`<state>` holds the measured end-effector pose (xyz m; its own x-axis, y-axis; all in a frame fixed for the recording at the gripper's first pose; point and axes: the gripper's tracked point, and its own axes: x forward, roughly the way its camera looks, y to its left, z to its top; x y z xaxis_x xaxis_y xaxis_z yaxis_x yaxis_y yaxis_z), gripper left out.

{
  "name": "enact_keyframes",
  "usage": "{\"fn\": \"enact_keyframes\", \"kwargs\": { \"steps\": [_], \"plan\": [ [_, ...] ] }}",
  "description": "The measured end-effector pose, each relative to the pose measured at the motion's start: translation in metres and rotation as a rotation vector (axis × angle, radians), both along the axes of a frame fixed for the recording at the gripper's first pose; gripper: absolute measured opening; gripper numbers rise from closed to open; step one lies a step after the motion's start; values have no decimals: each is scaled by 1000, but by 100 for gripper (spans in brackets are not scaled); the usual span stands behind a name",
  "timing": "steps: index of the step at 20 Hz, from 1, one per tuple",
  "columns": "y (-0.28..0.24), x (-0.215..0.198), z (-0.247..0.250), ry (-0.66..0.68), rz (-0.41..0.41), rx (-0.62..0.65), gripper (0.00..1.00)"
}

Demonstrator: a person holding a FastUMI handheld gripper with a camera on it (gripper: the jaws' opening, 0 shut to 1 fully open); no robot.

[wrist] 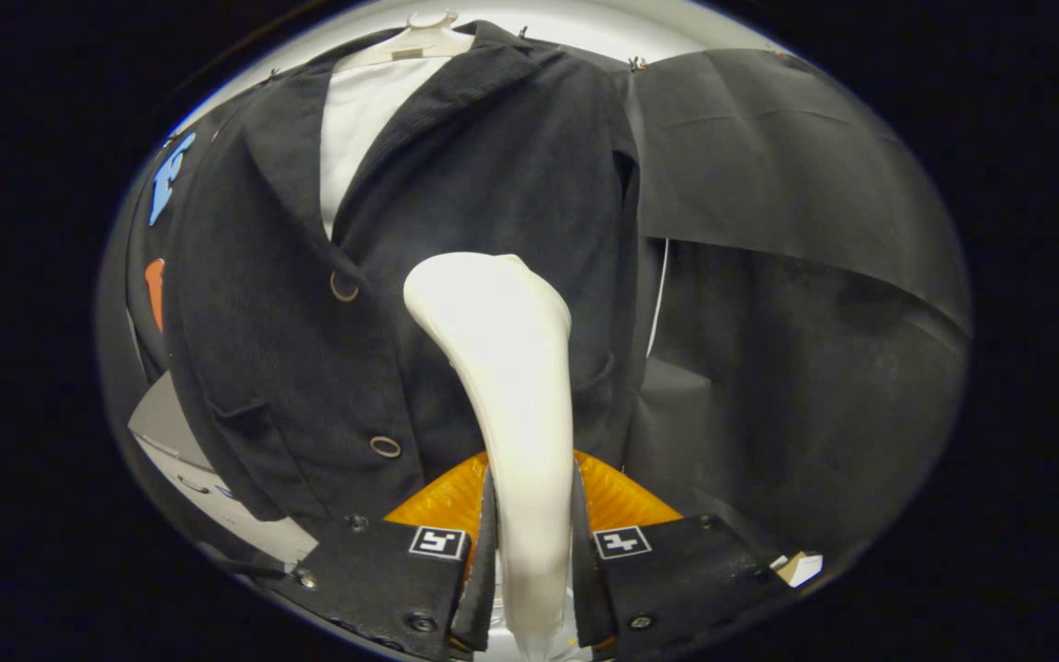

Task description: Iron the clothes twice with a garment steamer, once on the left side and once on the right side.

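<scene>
Steamer (502, 368) gripped tight, the gripper (529, 552) pinching its handle from both sides, both fingers pressed on it. Its head rides against the dark jacket (456, 184), just right of the button line and level with the upper button (344, 286), on the panel beside the pocket. The jacket hangs on a pale hanger (410, 41) over a white shirt (355, 119). Judging by position, one side's pass is under way; whether the other side is done, I cannot tell.

The gripper (529, 552) has two blocky fingers (382, 570), each bearing a square black-and-white marker (set near its inner edge) and round screws; ribbed orange panels sit just ahead.
</scene>
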<state>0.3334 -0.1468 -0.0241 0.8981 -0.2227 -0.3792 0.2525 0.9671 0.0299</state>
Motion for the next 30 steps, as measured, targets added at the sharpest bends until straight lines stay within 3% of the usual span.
{"fn": "enact_keyframes", "kwargs": {
  "steps": [12,30],
  "plan": [
    [15,-16,-68,68,-1,-29,37],
    [26,-45,-188,287,34,53,37]
  ]
}}
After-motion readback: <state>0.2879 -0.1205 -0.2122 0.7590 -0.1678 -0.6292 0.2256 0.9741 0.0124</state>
